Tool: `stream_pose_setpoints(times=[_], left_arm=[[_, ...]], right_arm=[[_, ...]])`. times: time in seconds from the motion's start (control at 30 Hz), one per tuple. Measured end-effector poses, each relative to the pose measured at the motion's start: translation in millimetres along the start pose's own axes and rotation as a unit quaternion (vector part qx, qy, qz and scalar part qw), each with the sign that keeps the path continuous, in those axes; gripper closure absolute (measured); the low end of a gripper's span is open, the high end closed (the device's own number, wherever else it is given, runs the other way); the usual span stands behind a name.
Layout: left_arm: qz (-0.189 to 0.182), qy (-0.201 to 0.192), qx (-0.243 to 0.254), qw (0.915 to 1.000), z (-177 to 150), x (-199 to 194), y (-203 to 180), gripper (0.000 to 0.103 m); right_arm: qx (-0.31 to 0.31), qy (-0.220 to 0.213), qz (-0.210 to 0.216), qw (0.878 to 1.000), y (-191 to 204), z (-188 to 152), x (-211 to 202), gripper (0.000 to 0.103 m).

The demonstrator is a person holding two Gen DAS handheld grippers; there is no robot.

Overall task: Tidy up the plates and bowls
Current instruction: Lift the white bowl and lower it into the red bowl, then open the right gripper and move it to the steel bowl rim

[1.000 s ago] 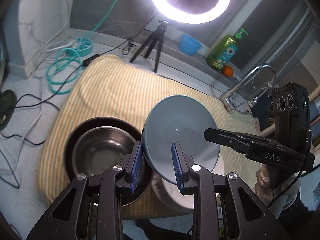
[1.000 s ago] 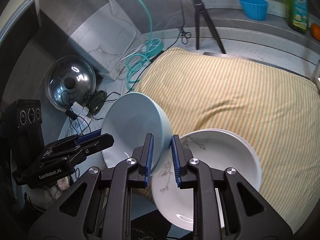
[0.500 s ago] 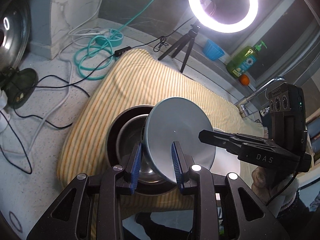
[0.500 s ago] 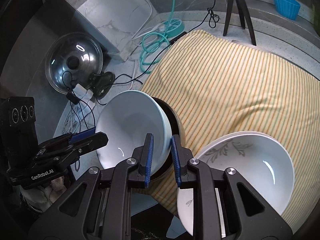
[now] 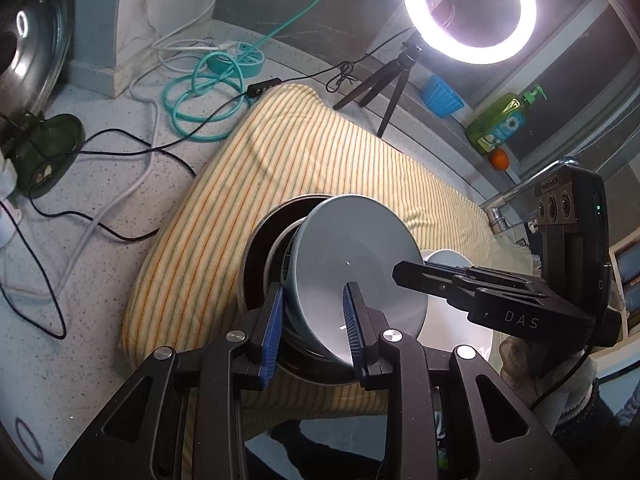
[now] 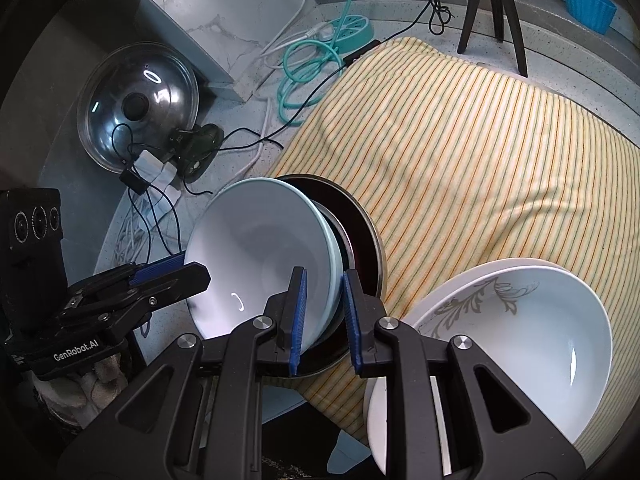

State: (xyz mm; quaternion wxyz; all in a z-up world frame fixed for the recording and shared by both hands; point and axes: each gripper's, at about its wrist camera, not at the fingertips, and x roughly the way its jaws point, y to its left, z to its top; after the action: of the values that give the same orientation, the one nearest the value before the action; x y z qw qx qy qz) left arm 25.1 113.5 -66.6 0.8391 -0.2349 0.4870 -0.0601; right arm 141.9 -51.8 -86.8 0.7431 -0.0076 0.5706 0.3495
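A light blue bowl (image 5: 356, 264) is held tilted on its side over a steel bowl (image 5: 286, 246) nested in a dark bowl (image 5: 260, 240). Both grippers grip its rim. My left gripper (image 5: 314, 326) is shut on its near rim. My right gripper (image 6: 322, 314) is shut on the opposite rim, and the bowl's inside (image 6: 260, 256) faces the right wrist view. The dark bowl (image 6: 366, 240) shows behind it. A white bowl (image 6: 532, 352) with a grey leaf pattern sits in a white plate (image 6: 400, 412) at the right.
The dishes rest on a yellow striped cloth (image 5: 312, 152) on a speckled counter. Cables, a teal hose (image 5: 200, 96), a pot lid (image 6: 138, 100), a ring light on a tripod (image 5: 468, 8), a soap bottle (image 5: 502, 124) and a faucet (image 5: 520, 192) surround it.
The blue bowl, gripped by both grippers, has moved left from over the white bowl to over the steel and dark bowls and has come lower. Both wrist views pulled back.
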Motion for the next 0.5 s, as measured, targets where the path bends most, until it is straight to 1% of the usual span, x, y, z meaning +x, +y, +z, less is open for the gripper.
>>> stream_pose_setpoints(times=[0.27, 0.37, 0.5], left_arm=[[-0.001, 0.003, -0.004, 1.0000, 0.2, 2.1, 2.3, 0.076], [0.005, 0.002, -0.005, 1.0000, 0.5, 2.3, 3.6, 0.076], [0.003, -0.003, -0.010, 0.9999, 1.0, -1.3, 5.7, 0.076]], right_arm=[[-0.005, 0.004, -0.009, 1.000, 1.5, -0.2, 4.5, 0.084], [-0.008, -0.004, -0.012, 1.000, 2.5, -0.8, 2.3, 0.084], [-0.011, -0.012, -0.010, 1.000, 5.0, -1.2, -3.2, 0.082]])
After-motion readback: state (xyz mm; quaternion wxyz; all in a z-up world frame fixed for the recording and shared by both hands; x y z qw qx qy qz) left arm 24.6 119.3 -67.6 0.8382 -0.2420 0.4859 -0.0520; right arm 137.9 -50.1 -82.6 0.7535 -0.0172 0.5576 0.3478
